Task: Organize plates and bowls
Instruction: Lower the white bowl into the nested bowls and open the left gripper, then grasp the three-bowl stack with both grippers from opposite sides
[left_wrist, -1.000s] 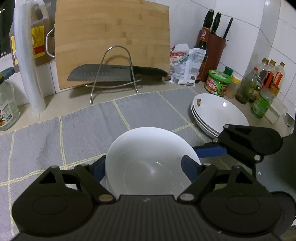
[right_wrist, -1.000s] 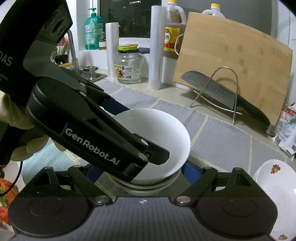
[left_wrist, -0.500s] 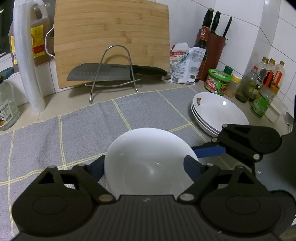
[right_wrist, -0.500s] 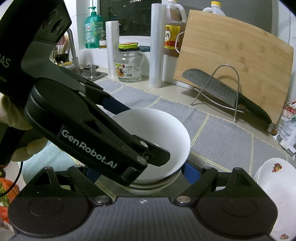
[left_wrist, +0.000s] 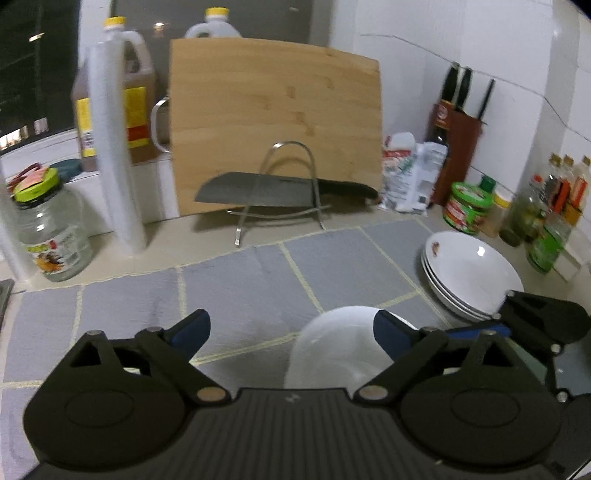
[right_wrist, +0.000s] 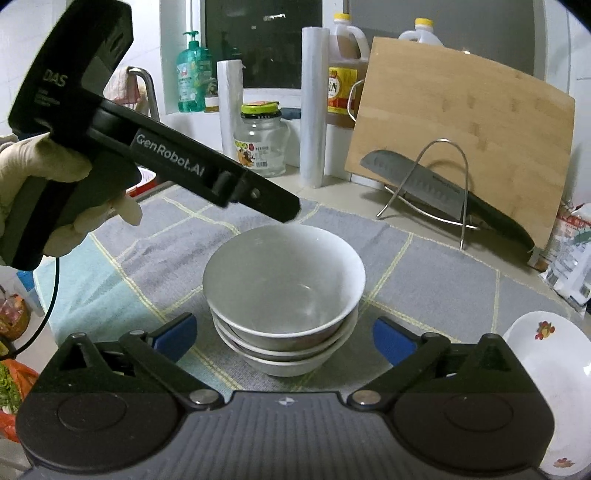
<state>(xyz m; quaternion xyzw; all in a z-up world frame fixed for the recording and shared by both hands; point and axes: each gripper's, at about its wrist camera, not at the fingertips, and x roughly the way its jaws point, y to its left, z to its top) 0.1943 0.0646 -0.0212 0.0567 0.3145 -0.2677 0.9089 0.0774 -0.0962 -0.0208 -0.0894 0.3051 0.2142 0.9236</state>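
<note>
Three white bowls (right_wrist: 284, 288) stand nested in a stack on the grey checked mat (right_wrist: 443, 280). My right gripper (right_wrist: 283, 338) straddles the stack; its jaws are opening, and both blue pads stand clear of the bowls. My left gripper (right_wrist: 284, 210), held by a gloved hand (right_wrist: 37, 173), hovers above and behind the stack without touching it. In the left wrist view the left gripper (left_wrist: 291, 330) has its jaws opening, with the top bowl (left_wrist: 332, 350) low between its fingers, nearer the right pad. A stack of white flowered plates (left_wrist: 469, 273) sits to the right.
At the back, a wooden cutting board (left_wrist: 273, 122) leans behind a wire rack holding a knife (left_wrist: 280, 192). A glass jar (left_wrist: 51, 229), a roll of film (left_wrist: 114, 155) and oil jugs stand back left. Jars, bottles (left_wrist: 546, 206) and a knife block crowd the right corner.
The left gripper let go of the top bowl's rim, opened, and lifted up and back to the left. The right gripper's jaws spread away from the lower bowls.
</note>
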